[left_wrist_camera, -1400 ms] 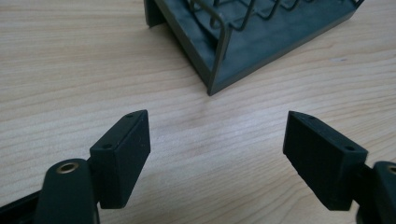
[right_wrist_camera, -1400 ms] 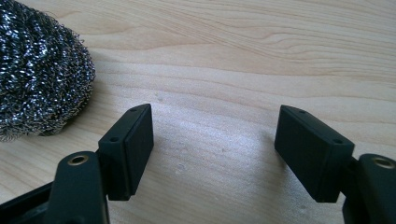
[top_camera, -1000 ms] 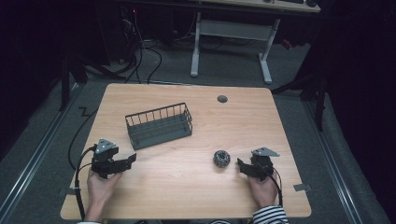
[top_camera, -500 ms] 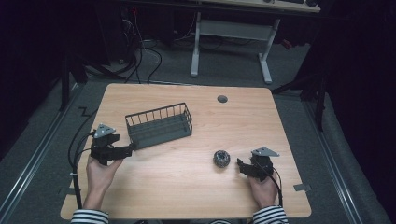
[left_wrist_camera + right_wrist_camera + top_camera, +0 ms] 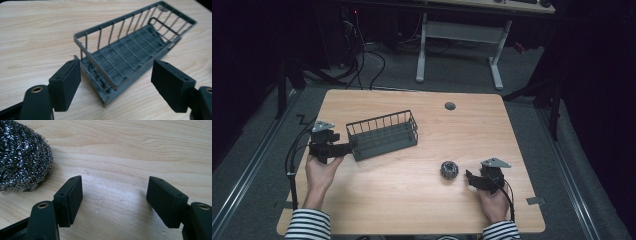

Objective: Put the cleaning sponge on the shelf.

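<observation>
A dark grey wire basket [image 5: 382, 134] stands empty on the left half of the wooden table [image 5: 412, 200]. My left gripper [image 5: 352, 146] is at the basket's left short end. In the left gripper view the basket [image 5: 130, 50] has that end between the pads of my left gripper [image 5: 117, 62]; the jaws have just been closing a little and touch nothing. A steel wool scourer [image 5: 449, 170] lies at the right front. My right gripper [image 5: 469, 177] rests open just right of it, with bare table between its jaws [image 5: 114, 180] and the scourer [image 5: 22, 157] off to the left.
A round cable hole [image 5: 450, 106] sits near the table's far edge. Behind the table stands a white desk frame [image 5: 457, 30], with cables on the floor [image 5: 362, 60]. Bare wood lies between basket and scourer.
My left hand has moved away from the front edge and up to the basket's left end. The right hand, the basket and the scourer have stayed put.
</observation>
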`<state>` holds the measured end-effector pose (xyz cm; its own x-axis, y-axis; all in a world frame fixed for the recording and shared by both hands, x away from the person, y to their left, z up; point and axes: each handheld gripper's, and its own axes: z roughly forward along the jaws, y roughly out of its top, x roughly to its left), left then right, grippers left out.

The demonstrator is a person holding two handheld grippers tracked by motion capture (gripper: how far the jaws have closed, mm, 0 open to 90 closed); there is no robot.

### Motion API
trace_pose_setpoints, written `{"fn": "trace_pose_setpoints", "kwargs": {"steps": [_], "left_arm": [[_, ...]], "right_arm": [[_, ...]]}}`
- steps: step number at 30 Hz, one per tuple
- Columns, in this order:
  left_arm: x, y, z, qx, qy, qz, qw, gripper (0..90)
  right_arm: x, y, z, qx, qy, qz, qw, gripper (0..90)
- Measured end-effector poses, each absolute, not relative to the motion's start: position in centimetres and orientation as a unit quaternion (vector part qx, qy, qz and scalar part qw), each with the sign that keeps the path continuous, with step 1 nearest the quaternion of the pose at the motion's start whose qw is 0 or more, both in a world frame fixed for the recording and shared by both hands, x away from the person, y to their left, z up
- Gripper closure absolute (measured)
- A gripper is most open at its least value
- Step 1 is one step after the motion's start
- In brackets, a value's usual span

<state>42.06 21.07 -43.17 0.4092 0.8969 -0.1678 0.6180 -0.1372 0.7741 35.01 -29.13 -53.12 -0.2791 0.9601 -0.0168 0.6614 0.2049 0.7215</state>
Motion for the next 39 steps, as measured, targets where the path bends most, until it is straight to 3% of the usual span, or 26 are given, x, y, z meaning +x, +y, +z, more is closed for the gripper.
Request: {"fn": "trace_pose_setpoints", "kwargs": {"steps": [14, 28, 39], "left_arm": [[44.4, 20.3, -44.5, 0.734, 0.535, 0.181, 0.377, 38.2], [44.7, 20.1, -45.1, 0.741, 0.537, 0.188, 0.357, 58.5], [44.0, 19.4, -44.7, 0.747, 0.526, 0.191, 0.359, 64.3]], "right_arm": [[35.0, -29.1, -53.1, 0.549, 0.739, 0.31, 0.24, 29.4], [35.0, -29.1, -53.1, 0.545, 0.741, 0.311, 0.24, 29.4], [35.0, -29.0, -53.1, 0.545, 0.741, 0.311, 0.239, 29.3]]}}
